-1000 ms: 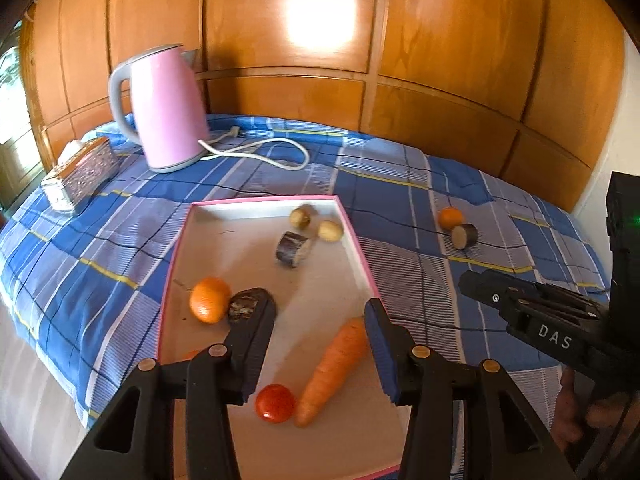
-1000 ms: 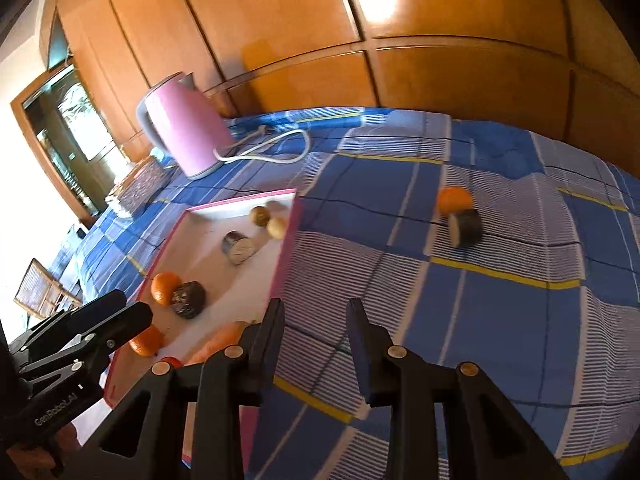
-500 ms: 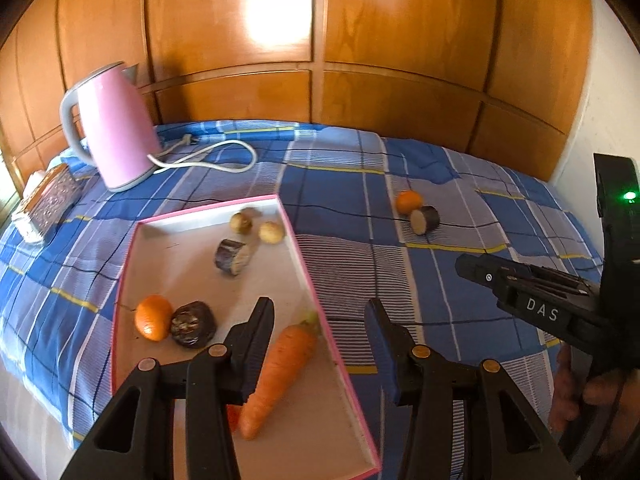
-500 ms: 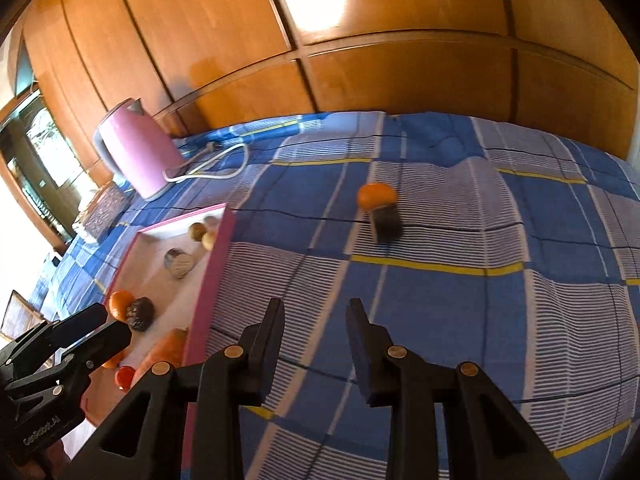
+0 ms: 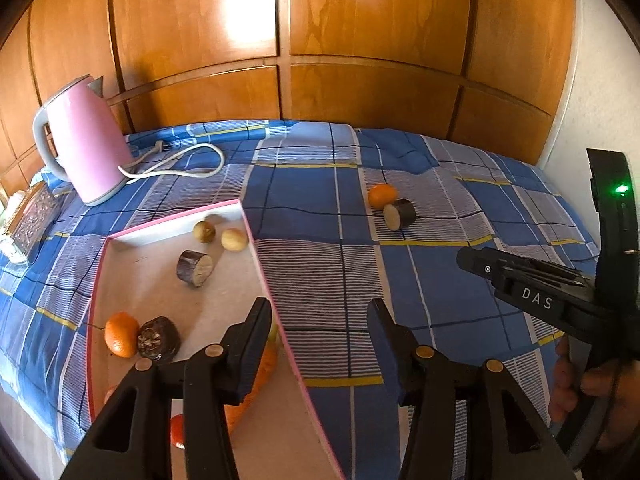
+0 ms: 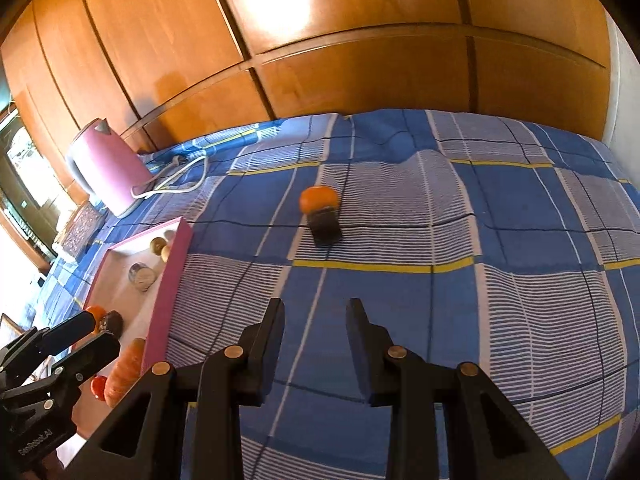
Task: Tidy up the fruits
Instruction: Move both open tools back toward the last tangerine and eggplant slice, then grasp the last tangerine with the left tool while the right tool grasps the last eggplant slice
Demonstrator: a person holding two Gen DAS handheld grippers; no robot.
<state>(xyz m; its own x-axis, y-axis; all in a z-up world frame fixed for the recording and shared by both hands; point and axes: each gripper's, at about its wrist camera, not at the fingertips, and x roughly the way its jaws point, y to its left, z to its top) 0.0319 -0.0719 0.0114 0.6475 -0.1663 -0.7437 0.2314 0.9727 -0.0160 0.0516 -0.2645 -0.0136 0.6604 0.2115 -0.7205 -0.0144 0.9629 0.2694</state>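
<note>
**Two fruits lie outside the tray as both grippers hover empty**

A round orange fruit (image 6: pixel 319 199) and a dark cylindrical cut piece with a pale face (image 6: pixel 326 228) sit touching each other on the blue plaid cloth (image 6: pixel 460 280), toward its far side and well apart from the pink-rimmed shallow tray (image 5: pixel 262 264). Inside the tray lie a second orange (image 5: pixel 121 334), a dark lump (image 5: pixel 159 338), another cut piece (image 5: pixel 195 268), two small tan balls (image 5: pixel 235 239) at its far edge, a carrot (image 6: pixel 127 366) and a small red fruit (image 6: pixel 98 387). Your left gripper (image 5: pixel 320 346) straddles the tray's right rim, its jaws just opened a little further, nothing between them. Your right gripper (image 6: pixel 316 344) hangs over bare cloth, jaws parted narrowly and empty. A pink electric kettle (image 5: pixel 86 140) stands at the cloth's far left corner.
</note>
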